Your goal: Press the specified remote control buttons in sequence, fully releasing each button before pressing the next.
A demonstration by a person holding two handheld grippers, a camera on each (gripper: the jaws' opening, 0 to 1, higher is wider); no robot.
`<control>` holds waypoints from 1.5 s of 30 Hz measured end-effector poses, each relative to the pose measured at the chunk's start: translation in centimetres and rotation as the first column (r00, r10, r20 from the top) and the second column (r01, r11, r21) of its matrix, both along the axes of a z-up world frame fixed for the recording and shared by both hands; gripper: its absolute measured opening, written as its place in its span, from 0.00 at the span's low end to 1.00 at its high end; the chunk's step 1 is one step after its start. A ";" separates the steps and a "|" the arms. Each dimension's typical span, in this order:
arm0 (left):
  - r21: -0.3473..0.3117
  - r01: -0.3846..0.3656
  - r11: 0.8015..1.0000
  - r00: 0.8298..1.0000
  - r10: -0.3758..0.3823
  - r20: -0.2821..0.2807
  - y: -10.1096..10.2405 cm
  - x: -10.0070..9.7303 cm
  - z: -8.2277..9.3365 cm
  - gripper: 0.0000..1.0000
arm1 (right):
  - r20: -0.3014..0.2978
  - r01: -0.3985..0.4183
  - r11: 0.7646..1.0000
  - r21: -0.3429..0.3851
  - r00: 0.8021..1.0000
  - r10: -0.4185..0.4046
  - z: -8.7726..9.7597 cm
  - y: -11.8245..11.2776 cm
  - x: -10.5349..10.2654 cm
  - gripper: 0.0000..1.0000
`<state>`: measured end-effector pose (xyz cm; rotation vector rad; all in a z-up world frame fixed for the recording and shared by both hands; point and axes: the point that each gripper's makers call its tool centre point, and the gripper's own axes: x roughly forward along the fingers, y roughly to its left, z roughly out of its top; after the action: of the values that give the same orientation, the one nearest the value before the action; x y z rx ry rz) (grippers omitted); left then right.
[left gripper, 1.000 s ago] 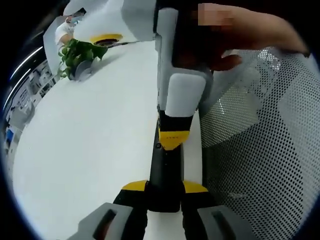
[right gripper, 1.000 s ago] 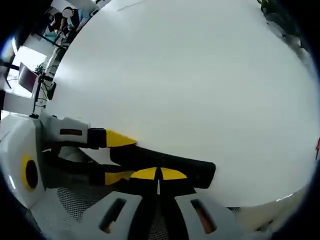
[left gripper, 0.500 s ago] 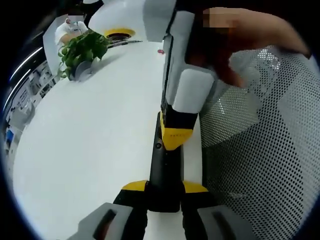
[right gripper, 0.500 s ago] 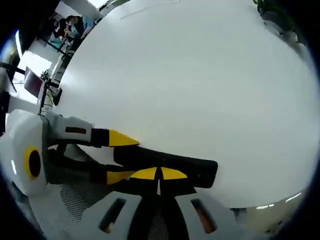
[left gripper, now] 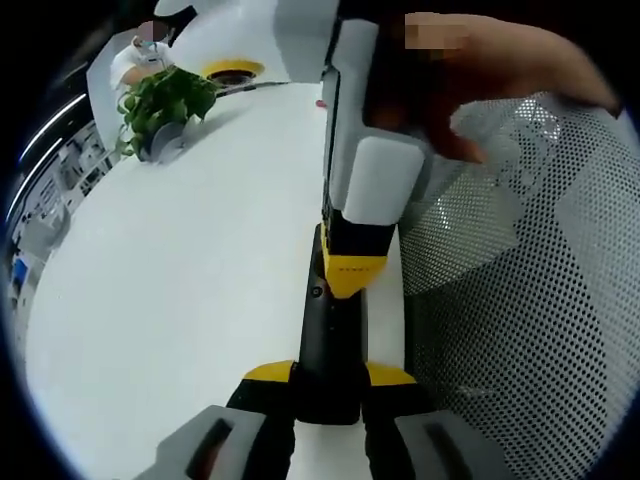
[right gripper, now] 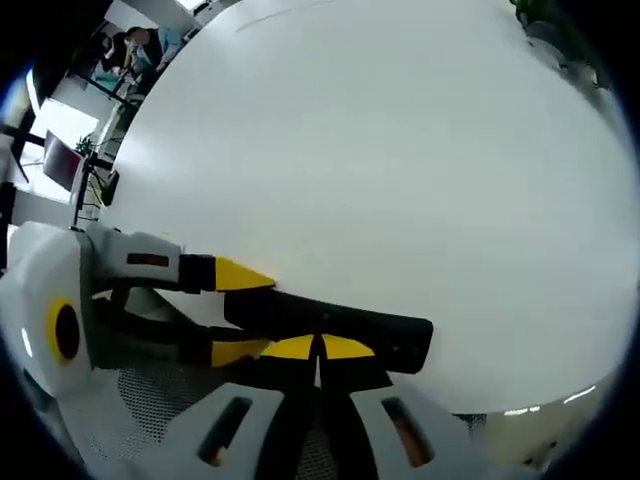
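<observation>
Remote control [left gripper: 328,345] duty plays out on the broad white table [left gripper: 180,290], which we take first as the biggest thing here. Next, beside the table's edge, sits a mesh chair [left gripper: 530,300]. A potted plant [left gripper: 160,105] stands far off on the table. The black remote lies near the table's edge, our left gripper [left gripper: 330,375] clamped onto its near end. Our right gripper [right gripper: 318,347] has its yellow tips [right gripper: 345,347] together, bearing on the remote's top face; in the left gripper view it comes down from above.
</observation>
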<state>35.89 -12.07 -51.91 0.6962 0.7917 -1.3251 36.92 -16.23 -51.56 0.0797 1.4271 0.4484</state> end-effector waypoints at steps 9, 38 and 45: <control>0.001 -0.001 1.000 1.000 0.001 -0.001 0.0 0.0 0.0 0.25 | 0.017 -0.026 1.000 -0.011 1.000 0.026 0.0 0.2 -0.2 0.00; -0.009 -0.003 1.000 1.000 0.003 -0.001 0.0 0.0 0.0 0.25 | -0.043 0.002 1.000 -0.012 0.999 -0.002 0.3 -0.6 -0.8 0.00; -0.010 -0.004 1.000 1.000 0.004 -0.001 -0.1 0.0 0.0 0.25 | -0.076 -0.002 1.000 -0.009 0.997 0.001 0.1 -0.3 -1.3 0.00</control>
<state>35.92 -12.14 -51.86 0.6863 0.7863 -1.3253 35.62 -16.51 -51.49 0.0895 1.5040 0.4443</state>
